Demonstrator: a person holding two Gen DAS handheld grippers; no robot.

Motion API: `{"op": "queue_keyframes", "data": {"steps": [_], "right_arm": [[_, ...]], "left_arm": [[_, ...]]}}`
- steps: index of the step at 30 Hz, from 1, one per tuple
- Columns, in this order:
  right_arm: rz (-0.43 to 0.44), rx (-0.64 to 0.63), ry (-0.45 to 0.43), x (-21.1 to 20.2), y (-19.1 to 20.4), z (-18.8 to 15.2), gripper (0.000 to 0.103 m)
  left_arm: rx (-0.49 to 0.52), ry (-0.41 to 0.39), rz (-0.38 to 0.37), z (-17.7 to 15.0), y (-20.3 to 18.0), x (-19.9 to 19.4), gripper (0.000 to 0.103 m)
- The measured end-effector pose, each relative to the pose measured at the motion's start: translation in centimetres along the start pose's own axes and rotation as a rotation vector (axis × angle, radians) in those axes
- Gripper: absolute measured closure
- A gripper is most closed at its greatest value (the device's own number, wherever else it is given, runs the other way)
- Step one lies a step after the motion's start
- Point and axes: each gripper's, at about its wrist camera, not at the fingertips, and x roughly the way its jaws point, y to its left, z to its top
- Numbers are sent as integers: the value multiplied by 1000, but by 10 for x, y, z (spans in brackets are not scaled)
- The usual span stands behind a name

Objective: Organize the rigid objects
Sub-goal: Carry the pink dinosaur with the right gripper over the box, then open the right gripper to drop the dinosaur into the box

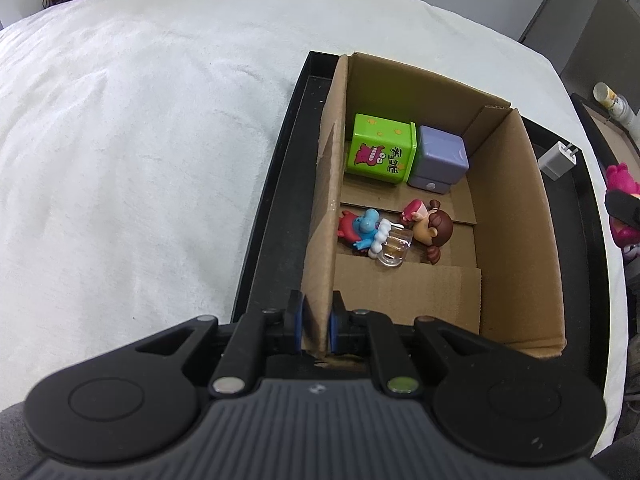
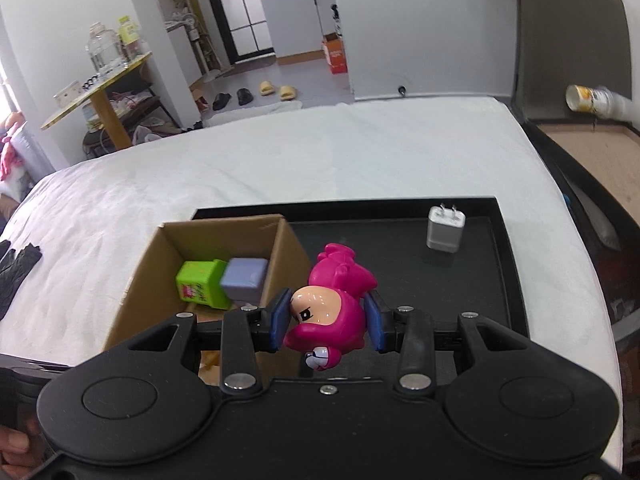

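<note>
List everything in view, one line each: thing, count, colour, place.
cardboard box: 1, brown, on the tray
tray: 1, black, on the white cloth
cube toys: 2, green and lilac, far end of box
figurines: 2, blue-red and brown-haired, mid box
clear cup: 1, transparent, between those figurines
wall charger: 1, white, on the tray beyond the box
pink figurine: 1, magenta, in right gripper
left gripper: 1, black, clamped on box wall
right gripper: 1, black, holds the pink figurine
</note>
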Motion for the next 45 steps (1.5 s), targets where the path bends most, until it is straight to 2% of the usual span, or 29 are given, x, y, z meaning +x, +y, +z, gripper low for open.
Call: {"op": "queue_keyframes", "data": {"steps": [10, 21, 28, 31, 35, 42, 45], "right_arm": [[21, -91, -11, 3, 38, 13, 64], [32, -207, 21, 22, 81, 13, 64], [12, -270, 49, 34, 95, 10, 64], [-48, -301, 64, 41, 99, 8, 60], [-52, -259, 59, 37, 93, 8, 56], [-58, -212, 45, 25, 82, 9, 56], [-33, -170, 58, 21, 73, 9, 56]], "left_arm": [[-29, -6, -30, -3, 7, -2, 91], [-57, -5, -57, -2, 14, -2, 90], [-69, -4, -71, -2, 18, -2, 89], [-73, -4, -73, -2, 18, -2, 89], [-70, -6, -76, -2, 19, -3, 88], [-74, -6, -81, -3, 22, -2, 88], [-77, -7, -82, -3, 22, -2, 88]]}}
